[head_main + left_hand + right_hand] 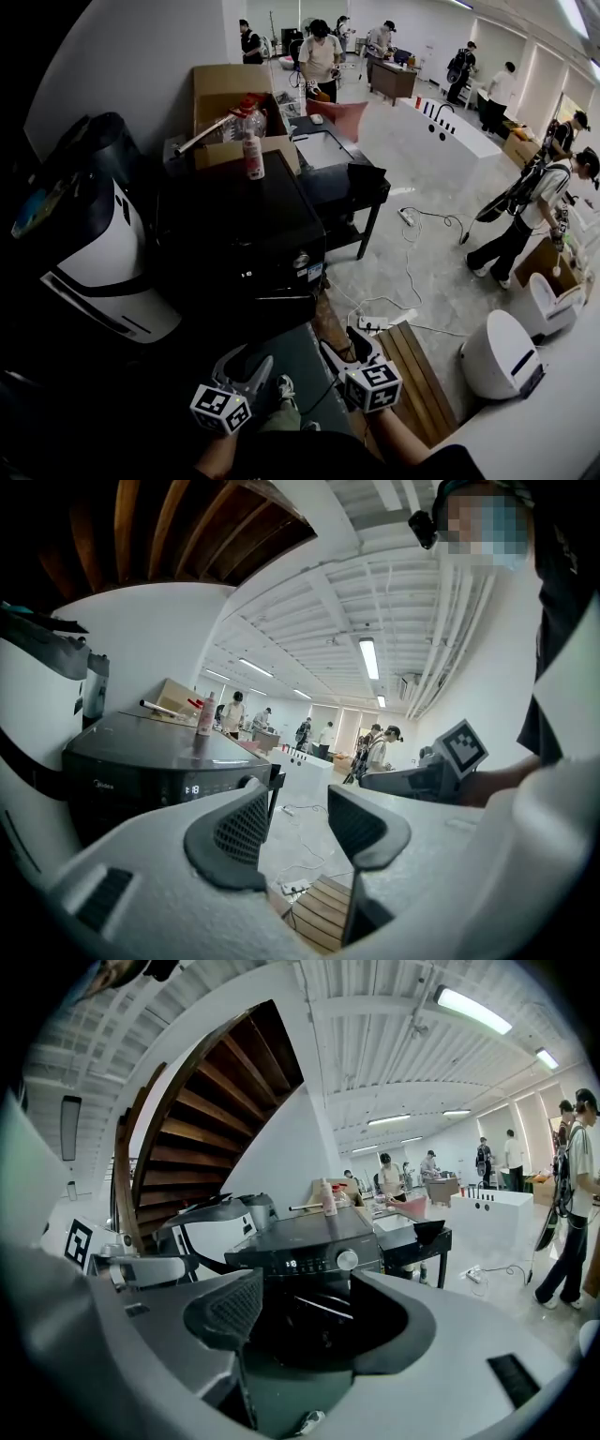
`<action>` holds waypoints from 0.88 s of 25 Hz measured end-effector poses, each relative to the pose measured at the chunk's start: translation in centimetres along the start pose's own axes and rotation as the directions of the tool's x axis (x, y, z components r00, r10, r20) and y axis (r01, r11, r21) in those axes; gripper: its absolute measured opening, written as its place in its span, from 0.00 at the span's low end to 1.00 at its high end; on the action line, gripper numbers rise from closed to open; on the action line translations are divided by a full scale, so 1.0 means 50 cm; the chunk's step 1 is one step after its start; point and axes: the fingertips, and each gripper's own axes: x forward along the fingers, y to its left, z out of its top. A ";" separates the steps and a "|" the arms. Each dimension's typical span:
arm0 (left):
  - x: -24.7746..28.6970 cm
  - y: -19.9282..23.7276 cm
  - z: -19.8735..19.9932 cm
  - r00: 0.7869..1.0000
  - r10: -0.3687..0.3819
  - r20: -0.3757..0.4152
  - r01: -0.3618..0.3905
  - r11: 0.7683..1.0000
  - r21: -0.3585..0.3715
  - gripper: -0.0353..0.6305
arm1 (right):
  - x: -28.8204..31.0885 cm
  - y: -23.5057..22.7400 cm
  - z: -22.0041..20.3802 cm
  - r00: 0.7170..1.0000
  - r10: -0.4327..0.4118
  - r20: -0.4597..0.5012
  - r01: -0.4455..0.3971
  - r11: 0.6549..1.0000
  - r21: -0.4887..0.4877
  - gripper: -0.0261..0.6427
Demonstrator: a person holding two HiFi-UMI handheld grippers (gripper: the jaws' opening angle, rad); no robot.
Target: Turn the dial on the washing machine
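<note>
The round silver dial (348,1260) sits at the right end of the control strip, high on the near face of the black front-loading washing machine (246,234), beside a small lit display. The machine stands left of centre, its dark door below the strip.

On its flat top, toward the far edge, stands a slim pink-and-white bottle (253,156). Behind that is an open brown cardboard box (228,92) with a long pale tube lying across it.

Both tools are near the person, well apart from the machine and touching nothing. The right gripper (309,1309) points at the machine's front. Its jaws are spread wide with nothing between the pads, and the dark door shows through the gap. The left gripper (295,822) is just left of it, its jaws likewise parted and empty. It is aimed past the machine's right corner at bare floor and a slatted wooden pallet (419,375).

Left of the machine is a large white-and-black moulded appliance (111,267). On the machine's right and further off is a low black table (354,192). A white power strip (376,322) with trailing cables lies on the grey floor to the right. A rounded white unit (497,356) stands at the near right. A white bathtub (452,133) and several people occupy the far end of the room.
</note>
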 end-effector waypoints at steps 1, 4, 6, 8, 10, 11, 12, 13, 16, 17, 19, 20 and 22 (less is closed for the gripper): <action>0.014 0.005 0.005 1.000 -0.003 0.000 0.003 1.000 0.002 0.34 | 0.011 -0.008 0.004 1.000 -0.003 -0.002 0.003 1.000 0.001 0.44; 0.058 0.022 0.023 1.000 -0.016 0.002 0.016 1.000 0.007 0.34 | 0.046 -0.032 0.017 1.000 -0.010 -0.013 0.010 1.000 -0.002 0.44; 0.086 0.036 0.034 1.000 -0.026 0.000 0.026 1.000 0.009 0.34 | 0.072 -0.045 0.029 1.000 -0.013 -0.019 0.013 1.000 -0.006 0.44; 0.111 0.054 0.043 0.999 -0.033 -0.003 0.033 0.999 0.006 0.34 | 0.098 -0.056 0.043 1.000 -0.016 -0.021 0.016 1.000 -0.007 0.44; 0.134 0.072 0.051 0.999 -0.042 -0.006 0.042 0.999 0.002 0.34 | 0.124 -0.066 0.052 0.999 -0.023 -0.026 0.023 1.000 -0.008 0.44; 0.145 0.080 0.055 0.999 -0.047 -0.009 0.047 0.999 0.002 0.34 | 0.137 -0.071 0.055 0.999 -0.027 -0.029 0.026 1.000 -0.008 0.44; 0.156 0.089 0.059 0.999 -0.052 -0.011 0.052 0.999 0.002 0.34 | 0.151 -0.076 0.059 0.999 -0.030 -0.033 0.030 1.000 -0.008 0.44; 0.166 0.098 0.063 0.998 -0.057 -0.014 0.057 0.998 0.003 0.34 | 0.165 -0.080 0.062 0.999 -0.032 -0.036 0.032 0.999 -0.008 0.44; 0.196 0.134 0.072 0.997 -0.069 -0.024 0.069 0.998 0.005 0.34 | 0.213 -0.088 0.070 0.998 -0.037 -0.046 0.037 0.999 -0.008 0.44; 0.205 0.147 0.076 0.997 -0.074 -0.026 0.074 0.997 0.005 0.34 | 0.230 -0.090 0.073 0.998 -0.040 -0.049 0.040 0.999 -0.008 0.44; 0.222 0.172 0.082 0.996 -0.084 -0.030 0.084 0.996 0.006 0.34 | 0.260 -0.093 0.079 0.997 -0.047 -0.054 0.046 0.999 -0.006 0.44; 0.229 0.183 0.084 0.996 -0.088 -0.034 0.088 0.996 0.006 0.34 | 0.274 -0.096 0.081 0.997 -0.050 -0.055 0.049 0.999 -0.005 0.44; 0.245 0.204 0.085 0.995 -0.097 -0.040 0.097 0.995 0.007 0.34 | 0.302 -0.102 0.085 0.997 -0.056 -0.059 0.056 0.998 -0.007 0.44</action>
